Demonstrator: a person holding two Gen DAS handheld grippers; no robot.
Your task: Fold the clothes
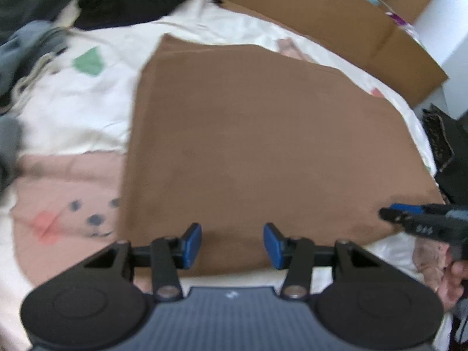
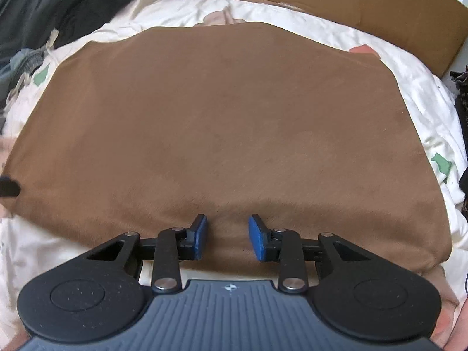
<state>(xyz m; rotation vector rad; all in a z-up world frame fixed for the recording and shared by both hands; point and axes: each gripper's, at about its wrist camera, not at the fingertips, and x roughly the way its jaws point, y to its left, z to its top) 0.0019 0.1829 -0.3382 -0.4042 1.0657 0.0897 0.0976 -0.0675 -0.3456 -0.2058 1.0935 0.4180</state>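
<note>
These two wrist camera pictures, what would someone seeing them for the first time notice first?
A large brown garment spread flat fills the middle of both views, lying on a cream bedspread printed with pink and green shapes. Each gripper hangs over its near edge with blue pads apart and nothing between them: the left gripper and the right gripper. A cardboard box stands behind the garment.

Bed with white patterned duvet [image 2: 415, 93]. Directly on it: 1 flat brown garment [image 2: 222, 122], dark clothes pile [image 2: 44, 14] at far left, cardboard [image 2: 365, 5] along far edge.
</note>
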